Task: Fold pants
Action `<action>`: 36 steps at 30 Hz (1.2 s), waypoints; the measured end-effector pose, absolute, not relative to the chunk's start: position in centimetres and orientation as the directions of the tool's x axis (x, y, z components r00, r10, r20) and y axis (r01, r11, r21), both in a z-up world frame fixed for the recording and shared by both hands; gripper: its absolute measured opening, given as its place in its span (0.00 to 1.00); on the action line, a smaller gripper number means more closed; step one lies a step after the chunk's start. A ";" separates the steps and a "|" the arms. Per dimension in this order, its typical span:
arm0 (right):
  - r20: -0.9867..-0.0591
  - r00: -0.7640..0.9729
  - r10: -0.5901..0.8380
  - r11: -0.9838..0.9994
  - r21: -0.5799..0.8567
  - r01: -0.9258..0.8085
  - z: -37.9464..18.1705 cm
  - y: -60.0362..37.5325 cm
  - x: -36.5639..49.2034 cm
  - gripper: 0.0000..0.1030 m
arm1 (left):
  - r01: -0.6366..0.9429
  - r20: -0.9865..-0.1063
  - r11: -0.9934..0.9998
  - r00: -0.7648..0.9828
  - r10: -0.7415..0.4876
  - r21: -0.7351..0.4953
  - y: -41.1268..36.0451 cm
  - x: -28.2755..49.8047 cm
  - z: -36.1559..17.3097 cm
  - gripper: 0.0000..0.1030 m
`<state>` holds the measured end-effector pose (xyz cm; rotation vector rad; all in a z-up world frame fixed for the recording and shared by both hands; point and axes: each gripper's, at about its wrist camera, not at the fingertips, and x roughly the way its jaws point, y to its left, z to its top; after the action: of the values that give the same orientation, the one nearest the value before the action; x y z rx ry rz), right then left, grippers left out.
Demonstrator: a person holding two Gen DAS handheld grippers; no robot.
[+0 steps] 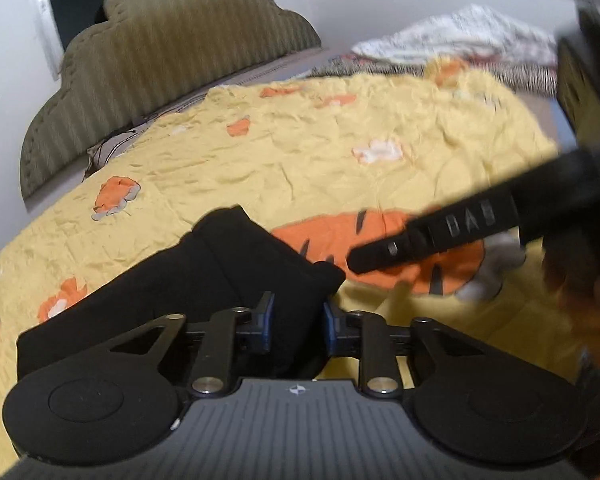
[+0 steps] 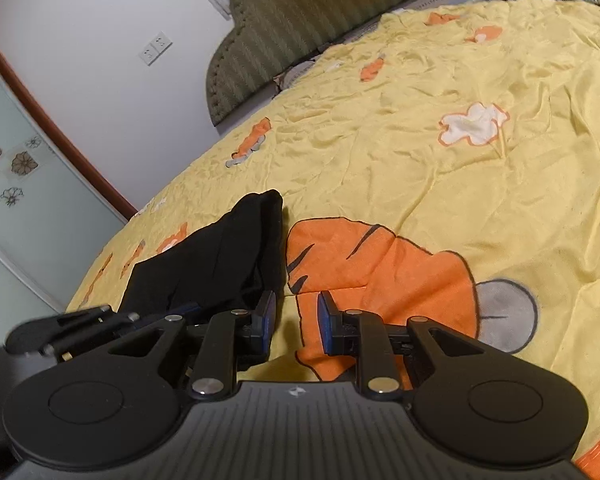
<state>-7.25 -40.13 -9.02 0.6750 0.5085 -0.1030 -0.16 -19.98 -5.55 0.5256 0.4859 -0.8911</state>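
Observation:
The black pants (image 1: 204,276) lie folded into a compact bundle on the yellow bedspread (image 1: 300,152). My left gripper (image 1: 298,322) is open just above the bundle's near right edge, with black cloth showing between its jaws but not pinched. My right gripper (image 2: 296,322) is open and empty over the orange tiger print (image 2: 380,272), just right of the pants (image 2: 220,256). In the left wrist view the right gripper's blurred finger (image 1: 440,236) reaches in from the right. The left gripper's body (image 2: 72,328) shows at the left of the right wrist view.
An olive padded headboard (image 1: 160,64) stands at the far side of the bed. A crumpled white cloth (image 1: 460,36) and a zebra-striped fabric (image 1: 380,66) lie at the far right. A wall with a socket (image 2: 156,48) and a glass door (image 2: 16,184) are to the left.

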 end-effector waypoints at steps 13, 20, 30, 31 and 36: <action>-0.373 0.900 0.226 0.622 0.766 0.161 -10.7 -41.2 -7.3 0.22 | 0.820 -0.597 0.566 0.411 -0.689 -0.088 -17.8 4.4 -3.5 0.09; -0.348 0.909 0.230 0.599 0.787 0.149 -10.4 -40.8 -6.5 0.67 | 0.771 -0.514 0.630 0.503 -0.695 -0.097 -16.7 5.0 -1.5 0.08; -0.475 0.875 0.094 0.839 0.511 0.188 -8.3 -37.5 -5.0 0.11 | 0.726 -0.433 0.672 0.563 -0.704 -0.149 -14.7 7.0 1.8 0.07; -0.490 0.870 0.050 0.878 0.437 0.195 -7.8 -37.0 -5.1 0.11 | 0.724 -0.426 0.673 0.568 -0.704 -0.147 -14.5 7.1 2.0 0.07; -0.473 0.881 0.006 0.989 0.133 0.065 -4.9 -35.6 -2.8 0.12 | 0.704 -0.406 0.694 0.597 -0.692 -0.148 -14.0 7.8 2.9 0.07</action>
<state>-2.76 -35.60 -4.91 0.1468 0.4920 -0.0305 7.85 -14.02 2.85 0.0284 0.4590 -0.8103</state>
